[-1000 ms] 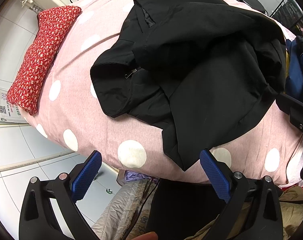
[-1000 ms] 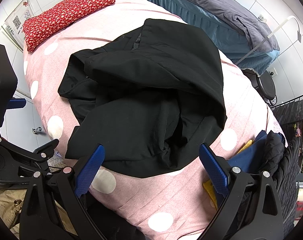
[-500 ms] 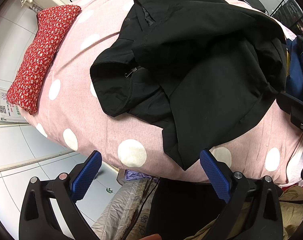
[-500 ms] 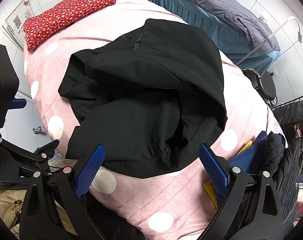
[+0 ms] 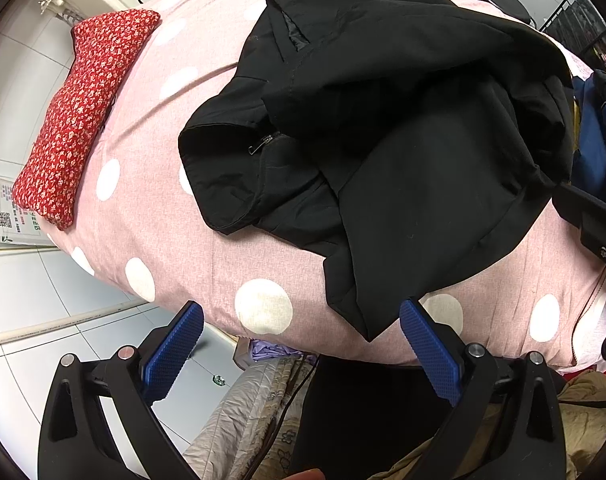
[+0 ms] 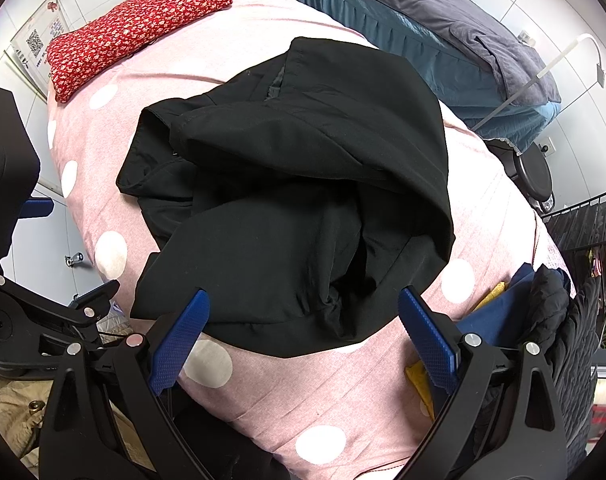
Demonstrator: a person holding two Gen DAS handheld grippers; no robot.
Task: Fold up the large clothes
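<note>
A large black garment (image 5: 403, 128) (image 6: 295, 192) lies crumpled in a heap on a pink bed cover with white dots (image 5: 151, 200) (image 6: 343, 392). A zipper pull (image 5: 259, 145) shows near its left folds. My left gripper (image 5: 301, 336) hovers open at the bed's near edge, just below the garment's lowest corner, holding nothing. My right gripper (image 6: 303, 328) also stands open, its blue pads (image 6: 179, 340) flanking the garment's near hem from above, not touching it.
A red flowered pillow (image 5: 79, 116) (image 6: 139, 24) lies at the head of the bed. Blue, yellow and black clothes (image 6: 523, 312) are piled at the right. A second bed with grey bedding (image 6: 443, 28) stands behind. White floor tiles (image 5: 43, 292) lie below left.
</note>
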